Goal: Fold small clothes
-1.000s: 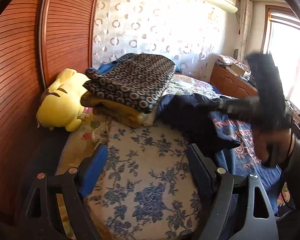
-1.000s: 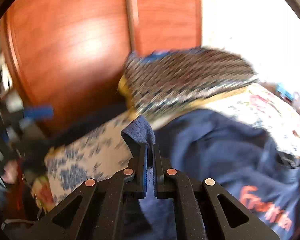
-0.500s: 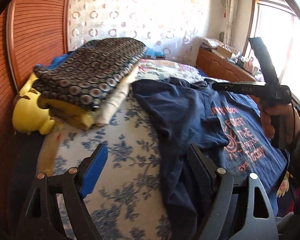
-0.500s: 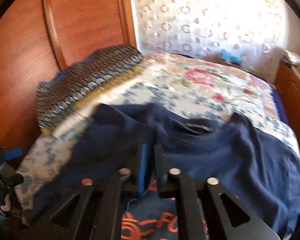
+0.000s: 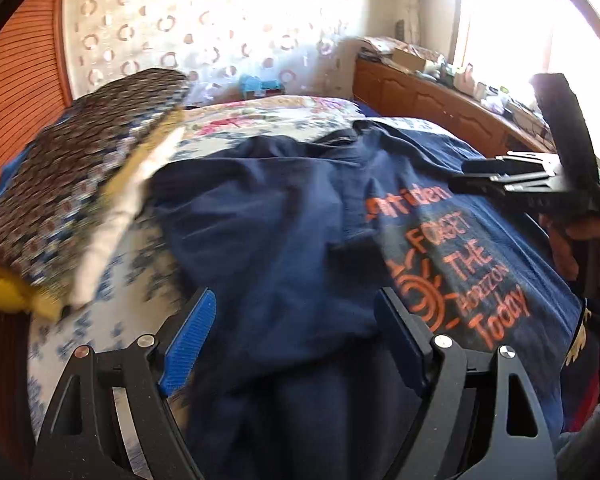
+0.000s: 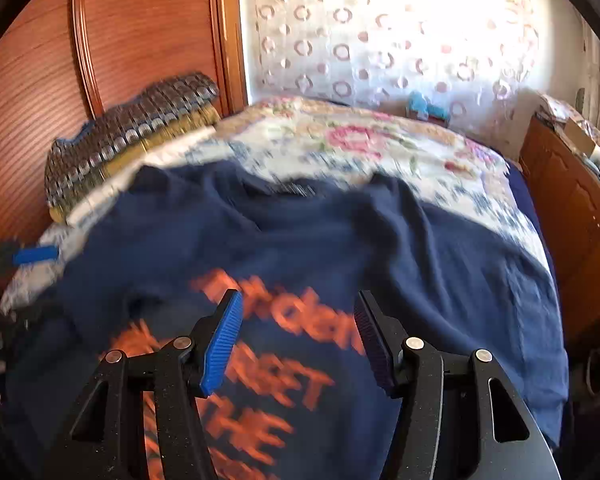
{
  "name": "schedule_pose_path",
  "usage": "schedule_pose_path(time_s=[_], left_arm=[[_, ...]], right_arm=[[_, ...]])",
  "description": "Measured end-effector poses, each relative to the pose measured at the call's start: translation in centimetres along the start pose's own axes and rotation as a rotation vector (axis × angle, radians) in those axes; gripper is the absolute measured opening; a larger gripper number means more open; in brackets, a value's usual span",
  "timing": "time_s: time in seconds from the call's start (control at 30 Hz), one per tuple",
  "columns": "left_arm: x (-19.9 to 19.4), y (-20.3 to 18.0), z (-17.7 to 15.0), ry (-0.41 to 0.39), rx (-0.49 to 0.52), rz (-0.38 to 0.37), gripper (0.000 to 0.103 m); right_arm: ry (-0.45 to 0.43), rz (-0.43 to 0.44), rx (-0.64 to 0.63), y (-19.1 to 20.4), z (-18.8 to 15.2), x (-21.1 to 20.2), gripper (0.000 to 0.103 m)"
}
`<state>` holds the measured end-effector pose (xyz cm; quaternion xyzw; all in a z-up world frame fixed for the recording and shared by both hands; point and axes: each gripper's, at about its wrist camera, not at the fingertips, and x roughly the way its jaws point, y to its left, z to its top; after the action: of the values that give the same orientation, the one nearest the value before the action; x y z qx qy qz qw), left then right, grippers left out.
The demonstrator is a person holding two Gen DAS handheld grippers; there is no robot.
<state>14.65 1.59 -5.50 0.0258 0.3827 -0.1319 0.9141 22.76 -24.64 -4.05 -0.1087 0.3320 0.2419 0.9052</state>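
The navy T-shirt (image 6: 300, 248) lies print-up on the bed (image 6: 380, 148), collar toward the far end, its left side bunched in loose folds near the stack of folded clothes (image 5: 72, 192) at the far left. The right tongs (image 6: 298, 336) have just been opening and now hang spread above the orange lettering with nothing between the pads, so the shirt rests free. The left tongs (image 5: 296, 340) are spread too, hovering over the rumpled near-left part of the cloth without pinching it.

The step in hand looks like flattening the shirt before the first fold. To do it well, I would take the bunched left sleeve and hem with one set of tongs each, pinch only the top layer at its edge, and draw outward and low along the bed so the wrinkles run out. Lifting high would likely drag the body askew and crease the print. Keep clear of the stack
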Motion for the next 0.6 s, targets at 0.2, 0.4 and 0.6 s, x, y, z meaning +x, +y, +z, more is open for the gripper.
schedule_pose_path(time_s=[0.2, 0.4, 0.6], left_arm=[[2.6, -2.7, 1.9, 0.043, 0.051, -0.018, 0.082], [4.4, -5.0, 3.6, 0.048, 0.094, -0.012, 0.082], [6.9, -6.3, 3.6, 0.107, 0.116, -0.024, 0.082]], right_arm=[[0.003, -0.026, 0.036, -2.4, -2.1, -2.0, 0.06], [-0.016, -0.061, 0.097, -5.3, -2.9, -4.1, 0.06], [-0.03, -0.117, 0.156, -7.8, -3.5, -6.2, 0.06]])
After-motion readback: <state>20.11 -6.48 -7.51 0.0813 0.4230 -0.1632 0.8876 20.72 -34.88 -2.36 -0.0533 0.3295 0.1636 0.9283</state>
